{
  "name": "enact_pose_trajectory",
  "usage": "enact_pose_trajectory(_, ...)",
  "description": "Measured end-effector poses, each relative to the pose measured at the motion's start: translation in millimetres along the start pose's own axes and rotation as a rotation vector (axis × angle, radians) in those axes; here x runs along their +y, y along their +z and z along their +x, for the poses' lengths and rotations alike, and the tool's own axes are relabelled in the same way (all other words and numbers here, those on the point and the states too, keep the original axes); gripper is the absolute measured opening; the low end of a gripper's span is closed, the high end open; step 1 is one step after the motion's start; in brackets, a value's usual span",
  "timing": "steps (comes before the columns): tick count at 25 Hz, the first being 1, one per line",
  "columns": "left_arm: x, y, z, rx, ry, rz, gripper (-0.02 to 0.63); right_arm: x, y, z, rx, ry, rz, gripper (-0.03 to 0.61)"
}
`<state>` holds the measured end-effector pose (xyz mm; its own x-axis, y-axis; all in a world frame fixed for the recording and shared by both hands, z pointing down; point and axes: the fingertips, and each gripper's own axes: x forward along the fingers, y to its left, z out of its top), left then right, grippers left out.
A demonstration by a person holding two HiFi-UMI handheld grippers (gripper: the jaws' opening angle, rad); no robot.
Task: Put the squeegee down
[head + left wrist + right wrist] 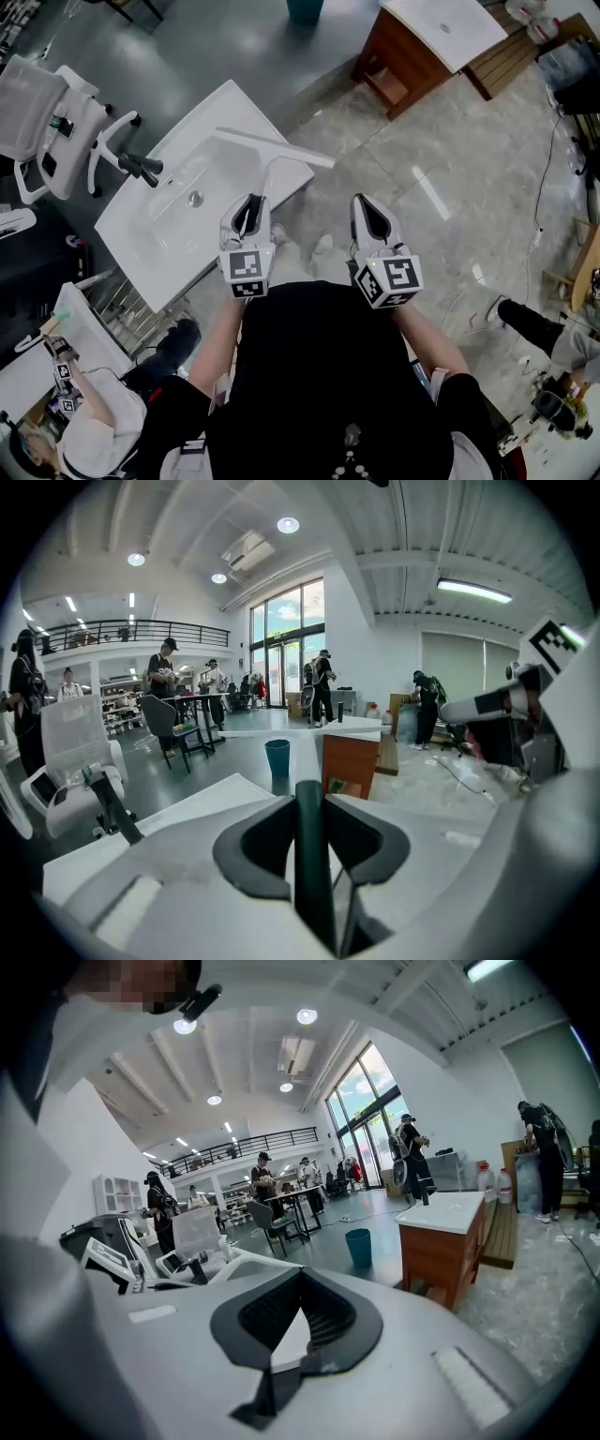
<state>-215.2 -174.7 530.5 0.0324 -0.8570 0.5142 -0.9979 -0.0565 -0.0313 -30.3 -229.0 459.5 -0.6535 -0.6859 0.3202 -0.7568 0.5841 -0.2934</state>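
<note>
**Head view.** Your left gripper (pixel 251 204), left of centre, has its jaws clamped on the handle of the squeegee (pixel 277 145). The handle runs up the frame from the jaws. The white blade lies crosswise above them, over the right corner of the white sink (pixel 141 225). Whether the blade touches the sink cannot be told. A black tap (pixel 141 167) stands at the sink's left edge. Your right gripper (pixel 366 204), right of centre, is over the tiled floor, jaws together, holding nothing.

**Left gripper view.** Your left gripper (pixel 309 803) has both pads pressed on the dark handle of the squeegee (pixel 302 752). The blade crosses the middle of the frame.

**Right gripper view.** Your right gripper (pixel 300 1279) has its tips meeting, with nothing between them. A wooden cabinet (pixel 441 1251) stands at centre right.
</note>
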Motion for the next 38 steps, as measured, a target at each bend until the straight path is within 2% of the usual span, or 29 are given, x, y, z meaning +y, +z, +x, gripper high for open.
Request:
enact_pose_trajectory(9,-2.0,-35.4,33.6,0.078,-0.121,0.034,0.106,14.8,-11.3,4.2,0.025,-0.093,0.014,0.003)
enact_pose_trajectory(20,-13.4,-94.9,60.2,0.184,-0.224,0.146,0.106,3.8,-27.1,-15.0,0.036,-0.207,0.047,0.003)
enact_pose_trajectory(30,-16.1,-134.9,72.1,0.249,-0.260,0.191,0.106,0.2,-35.7,-21.1,0.040,-0.254,0.071,0.003)
enact_pose_trajectory(38,-17.7,-144.0,78.7,0.273,-0.274,0.228,0.106,-4.9,-36.6,-26.8,0.043,-0.277,0.077,0.003)
